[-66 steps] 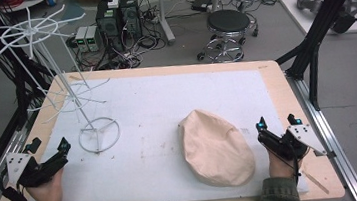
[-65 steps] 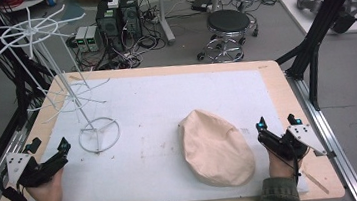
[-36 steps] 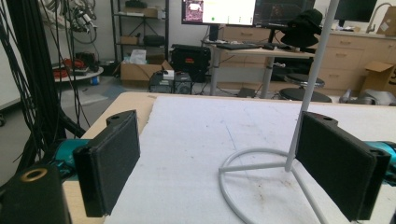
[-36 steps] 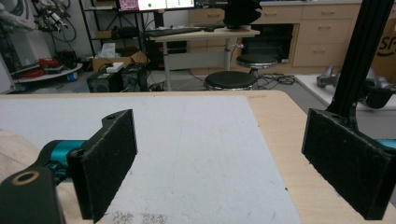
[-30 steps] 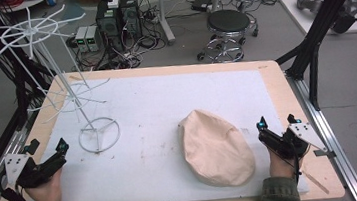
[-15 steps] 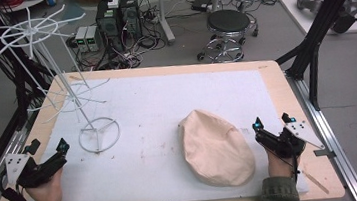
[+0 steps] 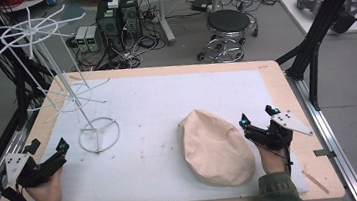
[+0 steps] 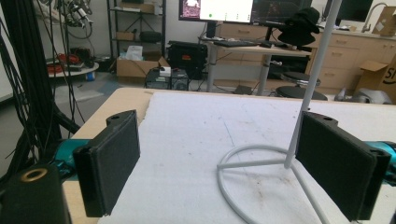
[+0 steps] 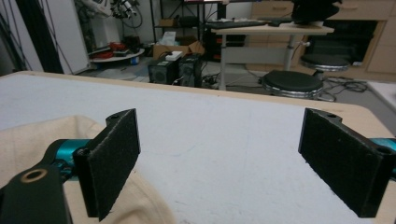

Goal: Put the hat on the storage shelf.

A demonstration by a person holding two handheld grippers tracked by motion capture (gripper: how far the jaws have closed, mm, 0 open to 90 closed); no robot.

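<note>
Right hand-held gripper (image 7: 259, 121) now closer, just beside beige cap (image 7: 215, 147).

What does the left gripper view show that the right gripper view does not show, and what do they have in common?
The left gripper view looks past the open left gripper at the white wire stand: its ring base lies on the mat and its thin pole rises close by the jaw at the right of that view. The right gripper view looks past the open right gripper at the beige cloth hat, which lies low at the left, under and behind one jaw. Both share the white mat on the wooden table, black padded jaws holding nothing, and the workshop behind.
</note>
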